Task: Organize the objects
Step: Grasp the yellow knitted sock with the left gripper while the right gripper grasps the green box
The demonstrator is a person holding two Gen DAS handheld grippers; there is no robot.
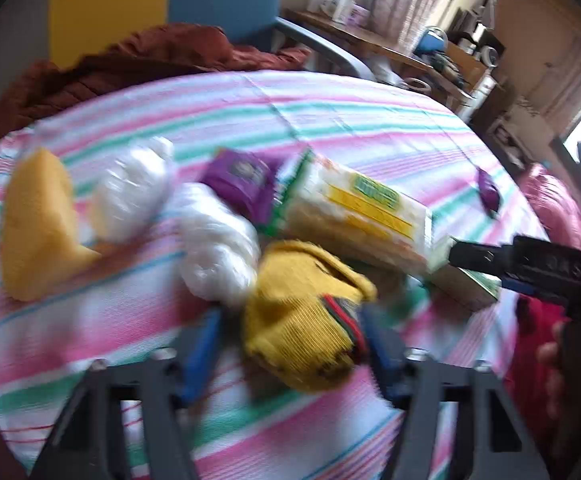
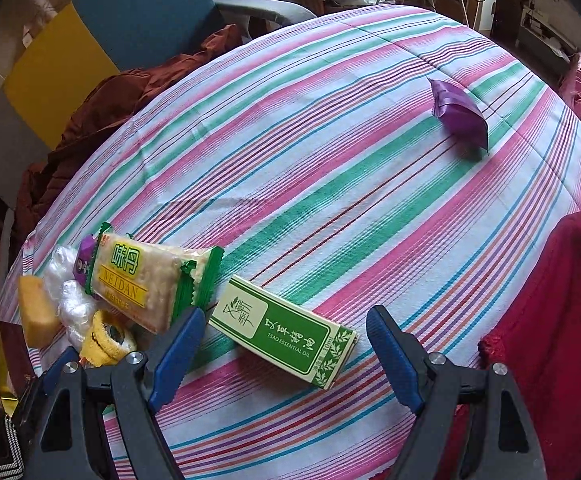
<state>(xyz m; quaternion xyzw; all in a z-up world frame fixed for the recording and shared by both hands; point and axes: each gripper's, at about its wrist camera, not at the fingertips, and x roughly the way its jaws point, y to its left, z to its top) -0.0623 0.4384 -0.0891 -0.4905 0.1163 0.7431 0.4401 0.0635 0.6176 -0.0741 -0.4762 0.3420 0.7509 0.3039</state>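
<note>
A striped cloth [image 2: 330, 168] in pink, green, white and blue covers the whole work surface. Behind its far edge lies a crumpled rust-brown fabric [image 2: 102, 116], with a blue and yellow panel [image 2: 102, 32] beyond it.

The left gripper [image 1: 294, 336], black-framed with blue pads, is at the near edge of the cloth with a yellow knitted sock with red and green cuff bands [image 1: 302, 320] between its jaws. Both pads meet the sock's sides; the view is motion-blurred, but the sock appears clamped.

The right gripper [image 2: 286, 340] hangs above the cloth with its jaws wide apart and empty. A green and cream cardboard box printed "essential oil" [image 2: 286, 336] lies flat on the cloth between and just beyond the fingertips, touching neither pad.

Clustered left of the box: a clear-and-green wrapped rice cracker packet with a yellow label [image 2: 146, 280], partly overlapping a small purple sachet [image 2: 84, 260]; two crumpled clear plastic bundles [image 2: 70, 300]; and a yellow sponge wedge [image 2: 36, 308] at the outer end.

A second purple foil pouch [image 2: 458, 116] sits alone, well apart, toward the far right of the cloth.
</note>
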